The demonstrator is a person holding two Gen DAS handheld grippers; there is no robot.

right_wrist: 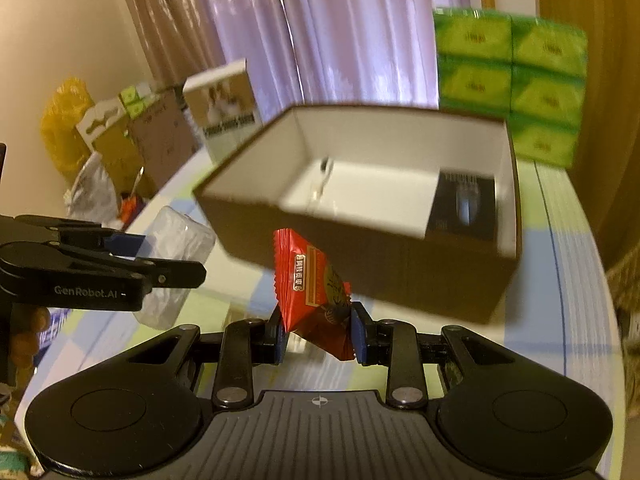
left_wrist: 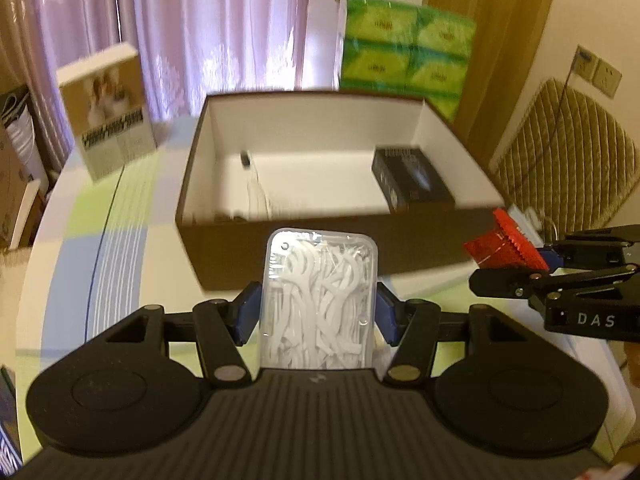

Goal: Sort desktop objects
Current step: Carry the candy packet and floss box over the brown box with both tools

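Risk: both loads are carried in front of the open box [left_wrist: 400, 256], below its rim; either could strike the near wall. Left tool [left_wrist: 318, 312] is clamped on the clear floss-pick case [left_wrist: 320, 300], full of white picks. Right tool [right_wrist: 318, 338] pinches the red sachet [right_wrist: 314, 292] by its lower end, tilted, so it may twist free.
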